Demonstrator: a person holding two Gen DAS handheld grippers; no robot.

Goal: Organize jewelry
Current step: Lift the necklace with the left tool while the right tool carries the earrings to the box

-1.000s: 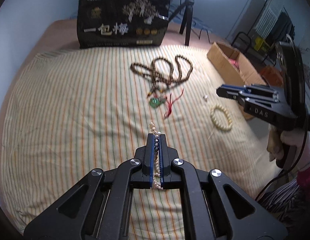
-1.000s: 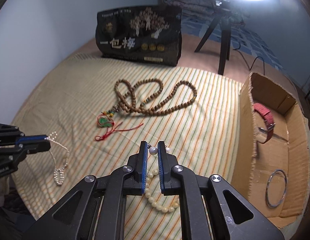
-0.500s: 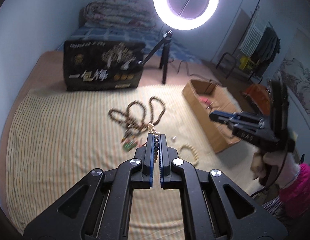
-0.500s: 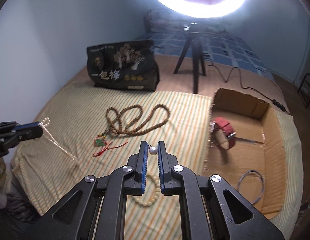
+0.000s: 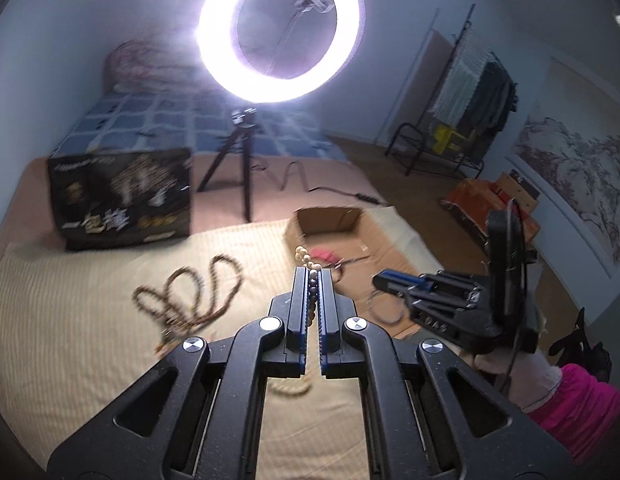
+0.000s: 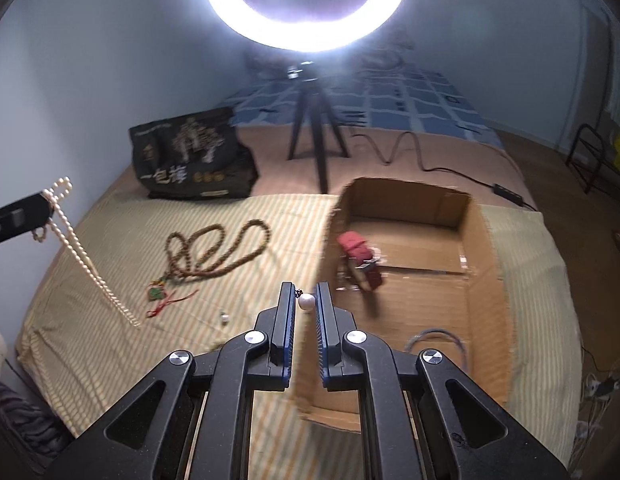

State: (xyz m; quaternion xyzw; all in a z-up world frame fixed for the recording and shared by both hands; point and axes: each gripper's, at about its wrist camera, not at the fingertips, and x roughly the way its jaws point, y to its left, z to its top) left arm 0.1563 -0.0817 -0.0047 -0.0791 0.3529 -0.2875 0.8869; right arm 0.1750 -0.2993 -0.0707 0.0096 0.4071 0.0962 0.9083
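The cardboard box (image 6: 409, 264) is the collecting place: a red strap watch (image 6: 359, 258) and a thin metal bangle (image 6: 435, 344) already lie inside it, so both held pieces are probably headed there.

The left gripper (image 5: 313, 280) has its fingers pressed together on a pearl necklace (image 6: 76, 248), pinched near one end; a short tail of beads stands above the tips and the long strand hangs down, its low end at or near the striped bedsheet (image 6: 110, 248), well left of the box.

The right gripper (image 6: 306, 300) has its fingers nipped on a single round pearl earring (image 6: 307, 302), just short of the box's near-left wall.

Left of the box, on the sheet, lie a long loop of brown wooden prayer beads (image 6: 218, 248) with a green pendant and red cord (image 6: 160, 294), and a second small pearl earring (image 6: 224, 317). The pearls look smooth and glossy, the wood beads matte, the cardboard rough-edged.
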